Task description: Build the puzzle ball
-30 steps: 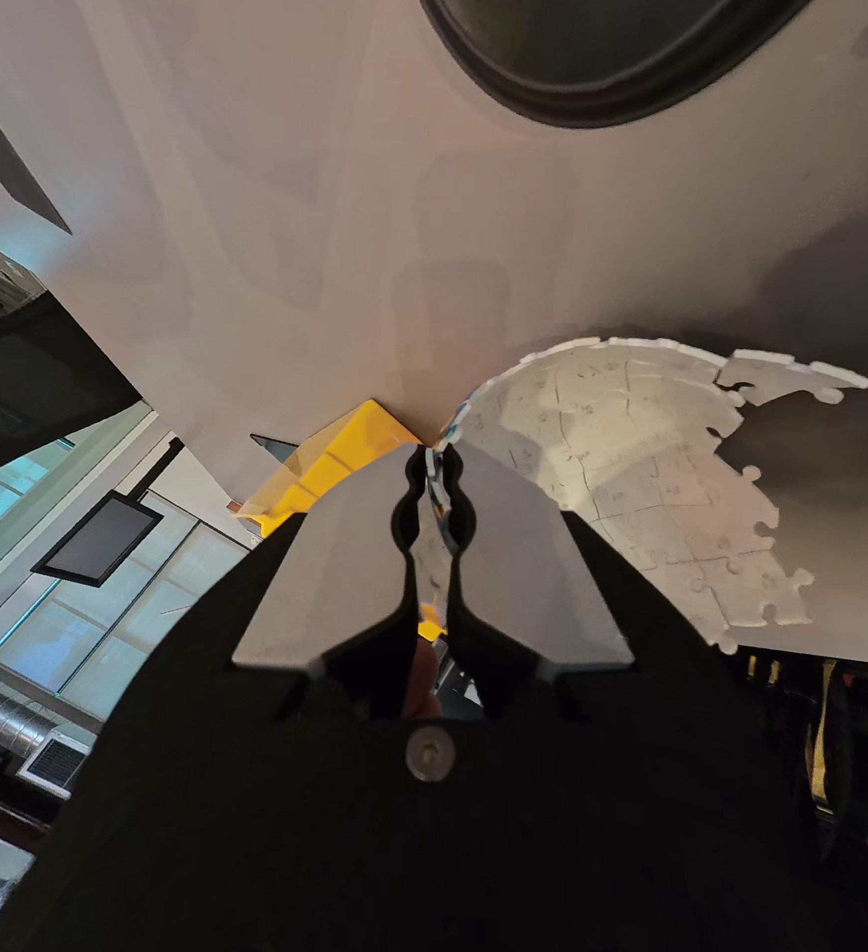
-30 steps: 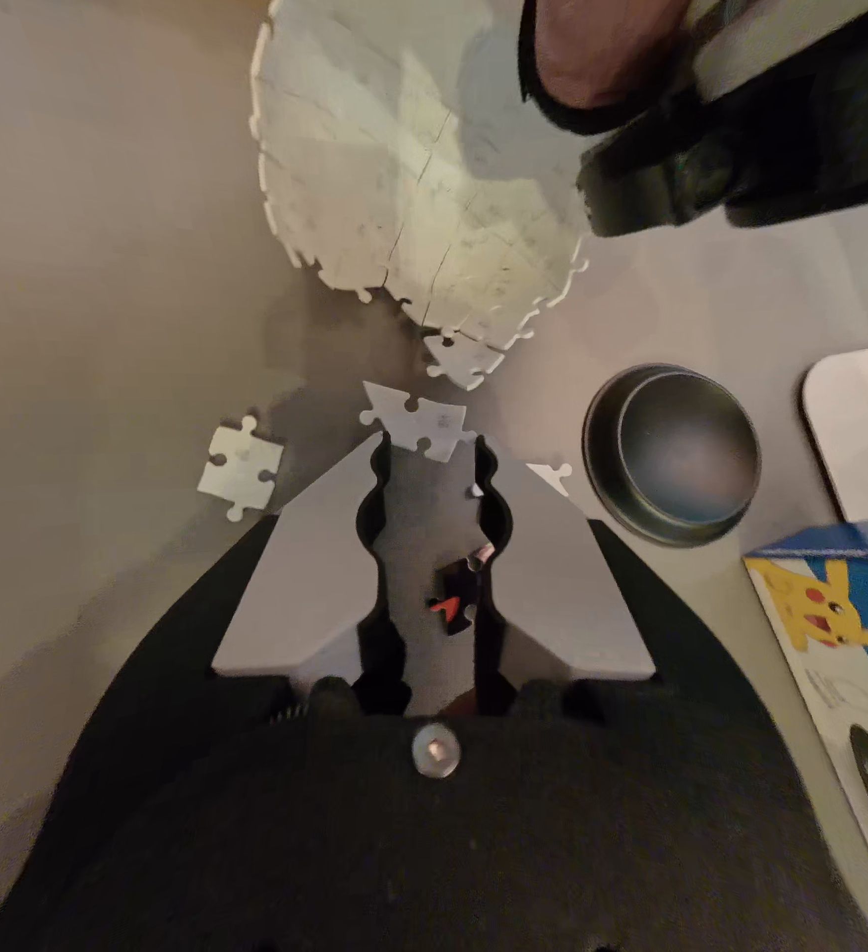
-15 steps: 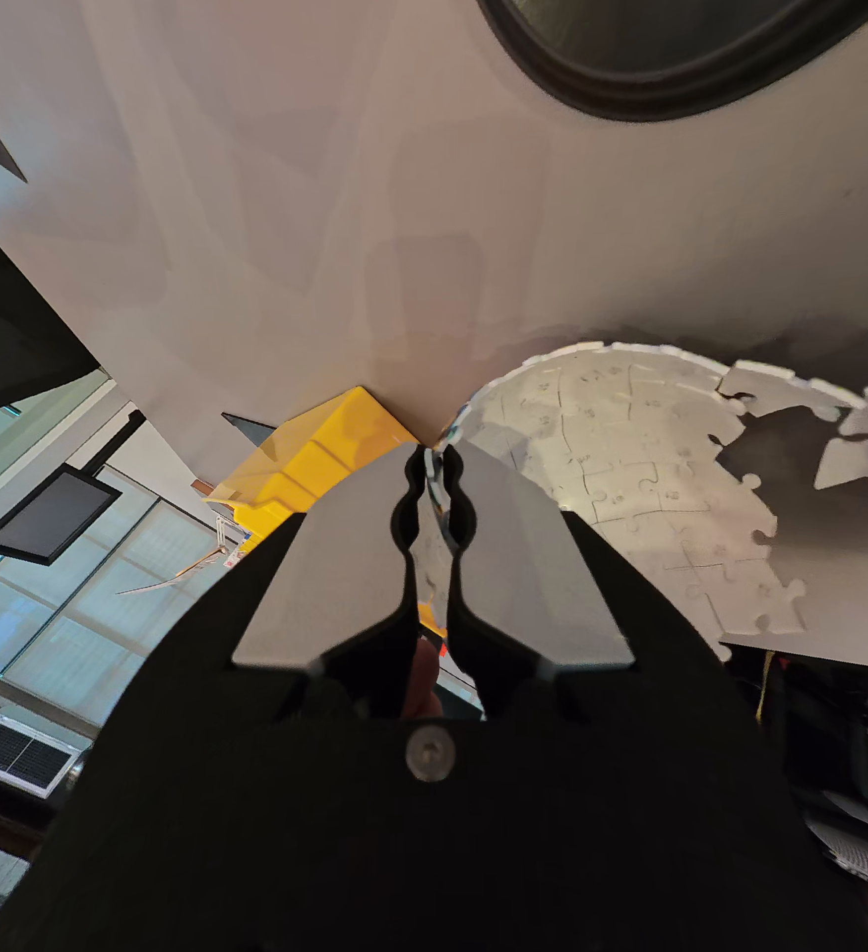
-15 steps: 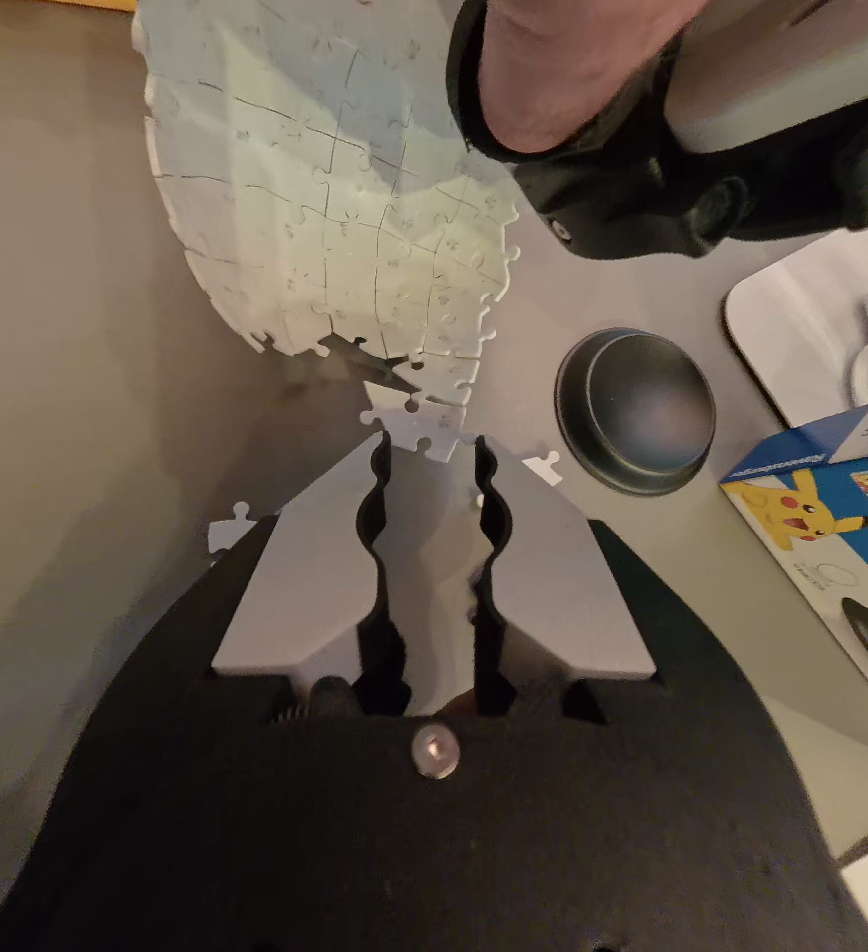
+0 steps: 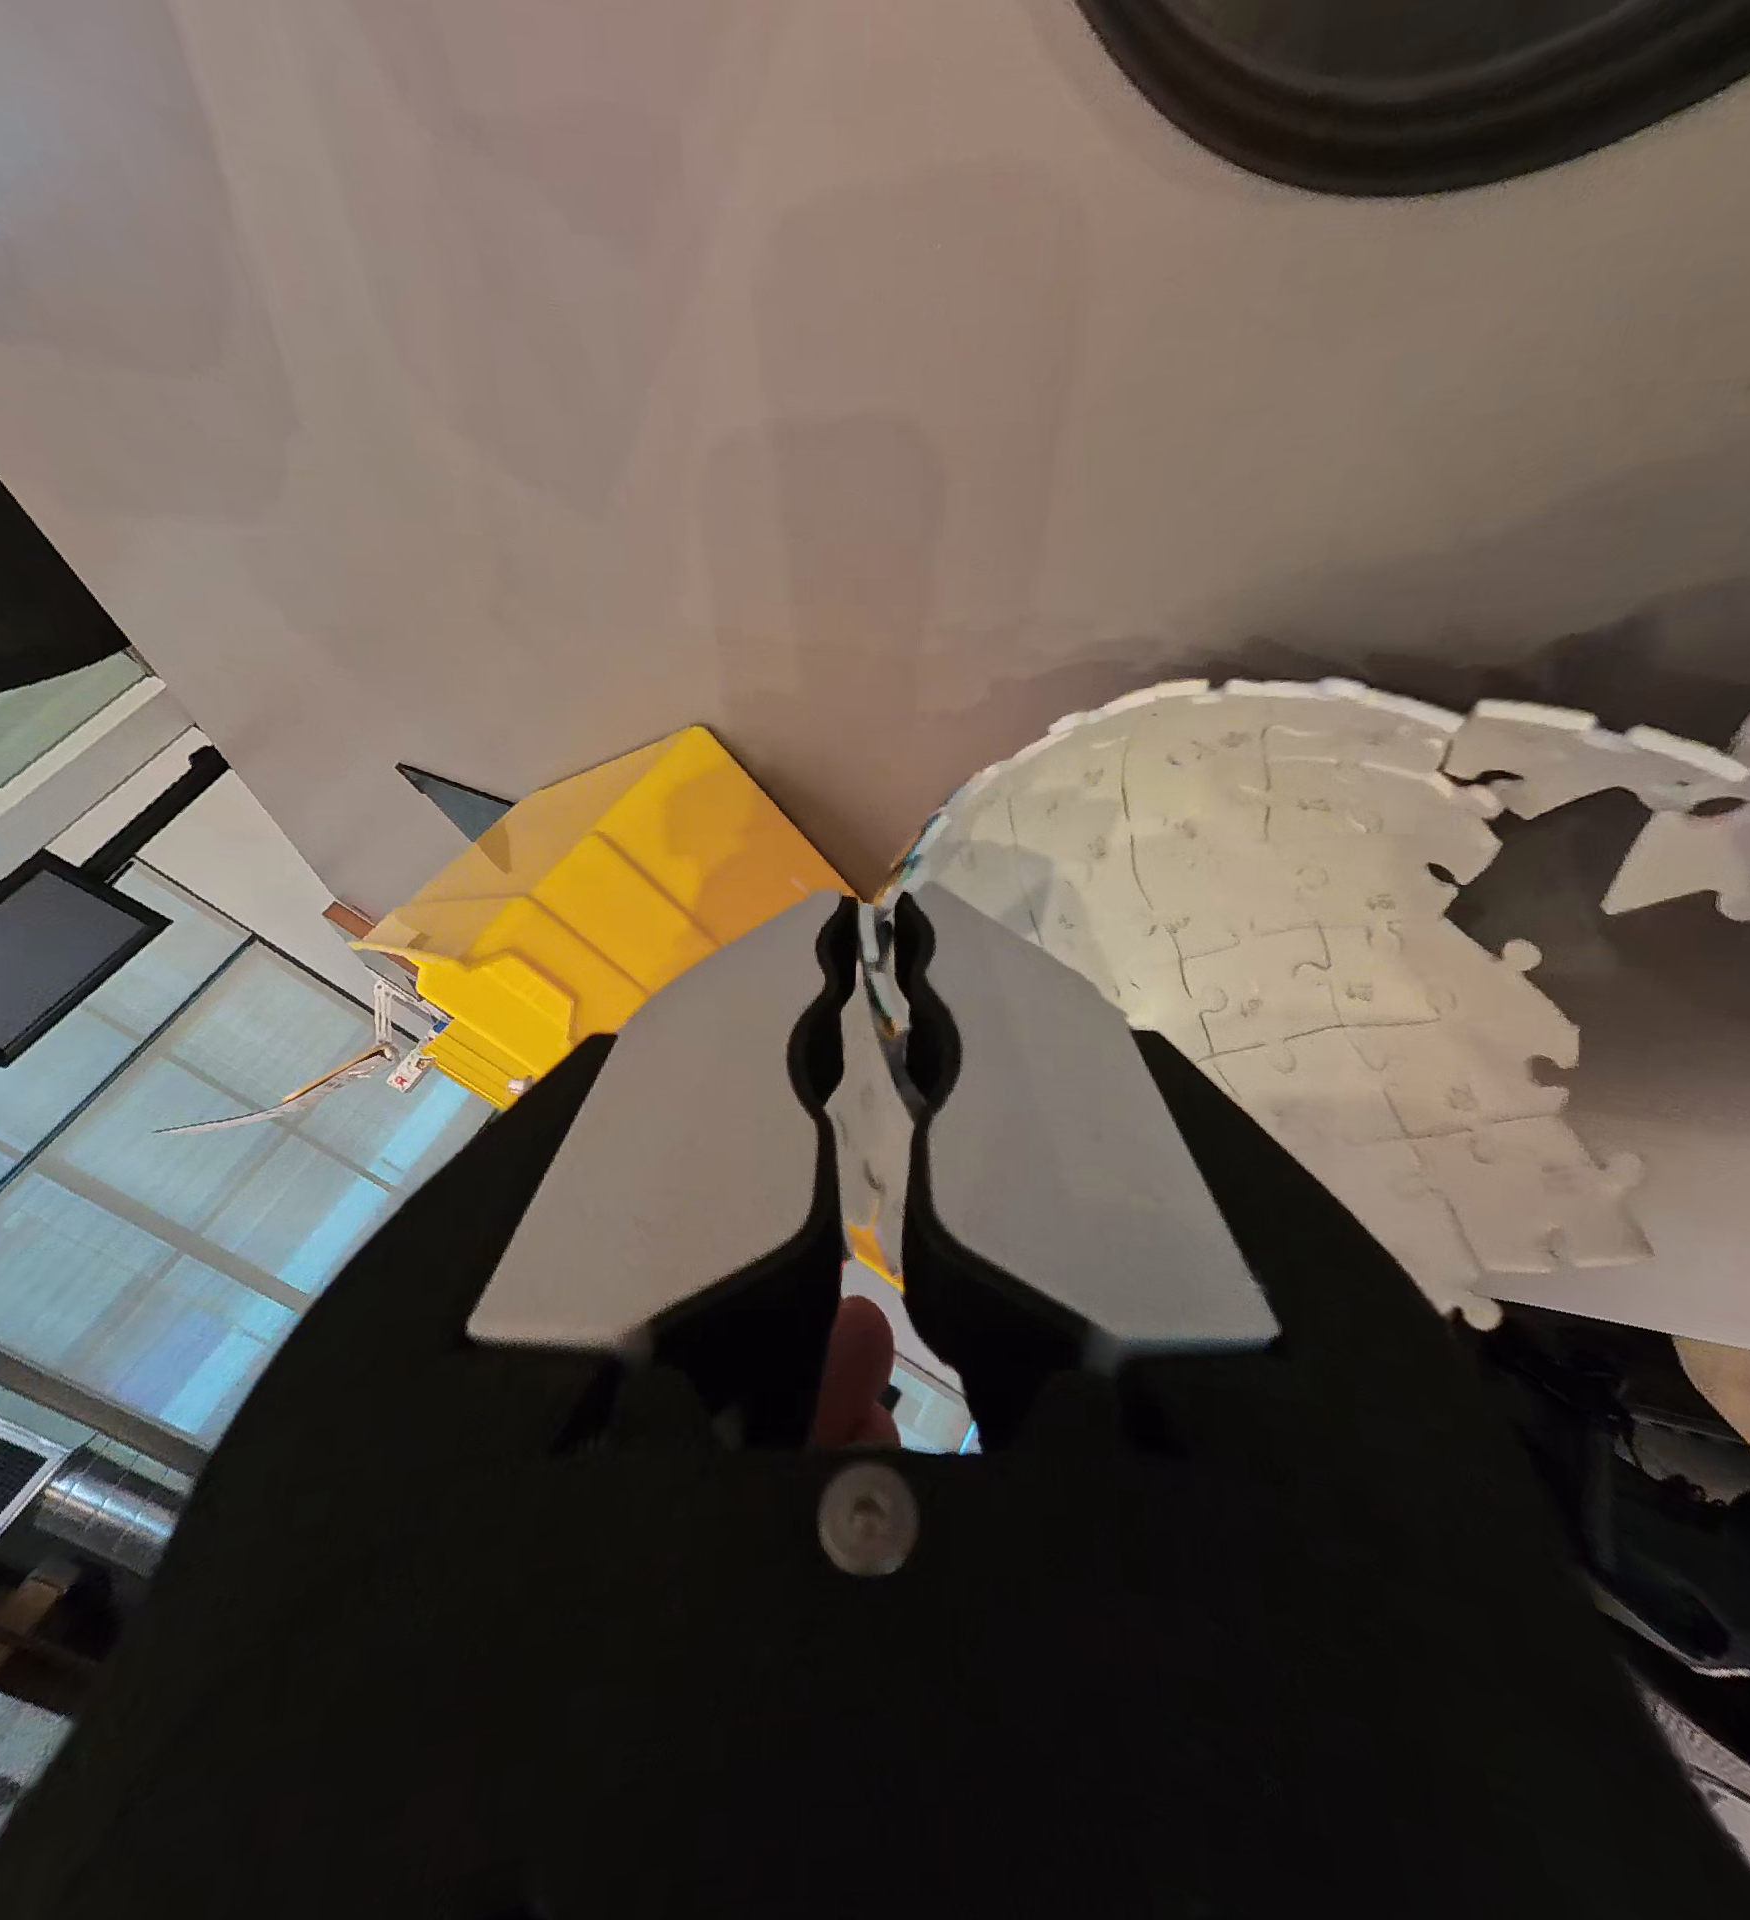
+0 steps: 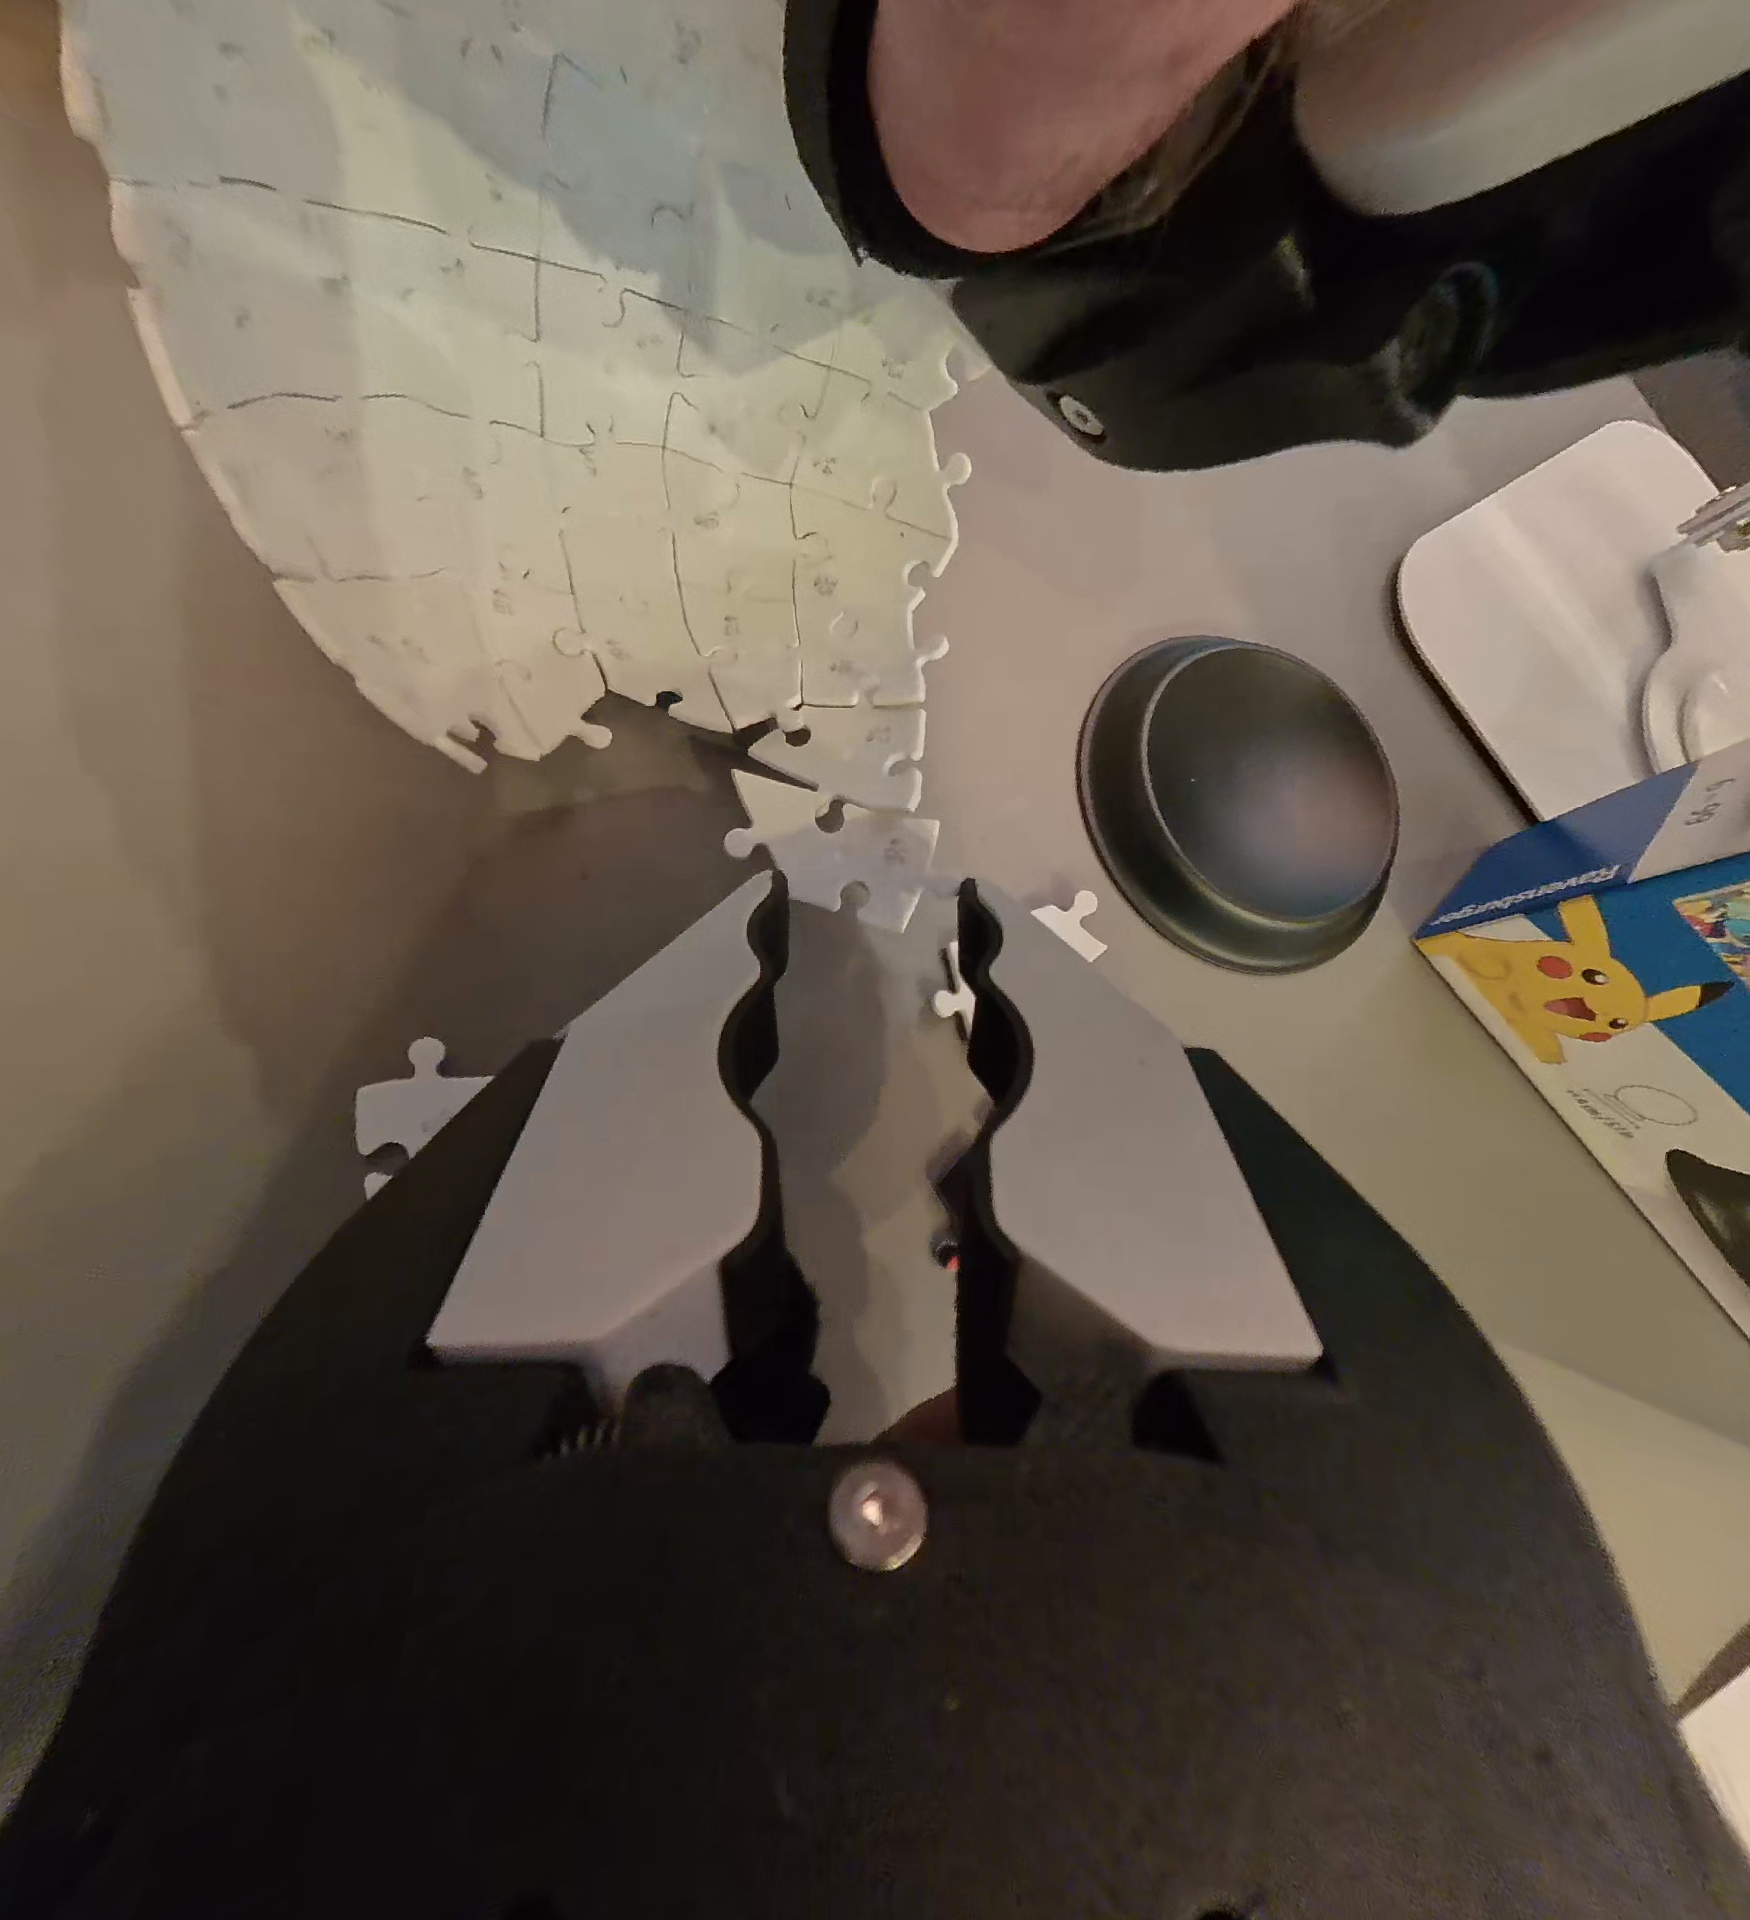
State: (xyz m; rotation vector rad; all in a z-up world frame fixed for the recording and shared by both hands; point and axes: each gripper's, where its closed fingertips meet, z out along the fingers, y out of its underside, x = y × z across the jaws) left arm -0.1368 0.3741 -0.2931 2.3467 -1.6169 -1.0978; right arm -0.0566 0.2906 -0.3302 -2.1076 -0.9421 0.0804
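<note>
Where grey table (image 6: 175, 935) ends, glazed wall (image 5: 123, 1195), yellow bin (image 5: 601, 914).

Each black tool (image 6: 866, 894) has grey wavy-edged fingers (image 6: 632, 1153) and a silver screw (image 6: 876, 1515).

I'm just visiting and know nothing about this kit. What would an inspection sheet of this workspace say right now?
Surface: grey table, dim light, shadows.
Job's things: curved puzzle shell, partly assembled, white inner side showing; loose piece just ahead of the right gripper; more loose pieces on the table.
Clutter: dark round stand, blue puzzle box, white tray.
Grippers: left gripper shut on the shell's edge; right gripper open, empty.
Cables: nothing seen.
Surroundings: yellow bin, windows, wall screen.
</note>
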